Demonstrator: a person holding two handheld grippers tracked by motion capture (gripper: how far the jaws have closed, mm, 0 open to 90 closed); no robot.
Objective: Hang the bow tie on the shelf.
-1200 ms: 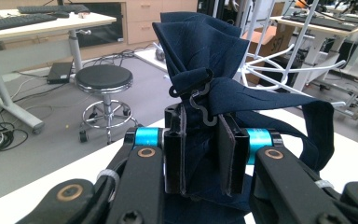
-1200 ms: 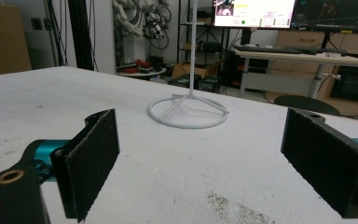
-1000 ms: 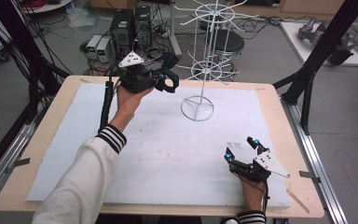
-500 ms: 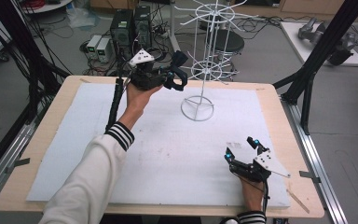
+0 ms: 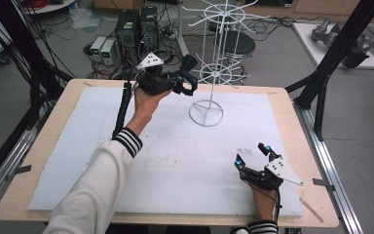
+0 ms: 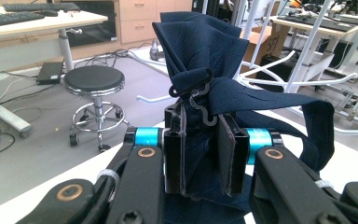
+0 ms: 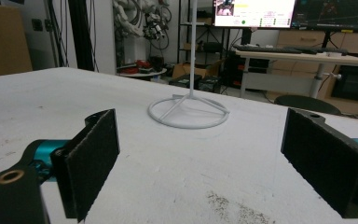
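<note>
While the left gripper (image 5: 187,85) is clenched on a dark blue cloth (image 6: 200,51) with a black hook, held above the table (image 5: 44,146) just beside the white wire rack (image 5: 214,73), the right gripper (image 5: 254,158) rests on the white mat (image 5: 175,161). Its jaws gape wide, nothing between.

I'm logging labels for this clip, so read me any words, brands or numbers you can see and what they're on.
None can be read.
Monitor: coloured panels and text, too small and blurred.
Navy cloth with its black hook in the left gripper: no print.
White wire rack: no label.
</note>
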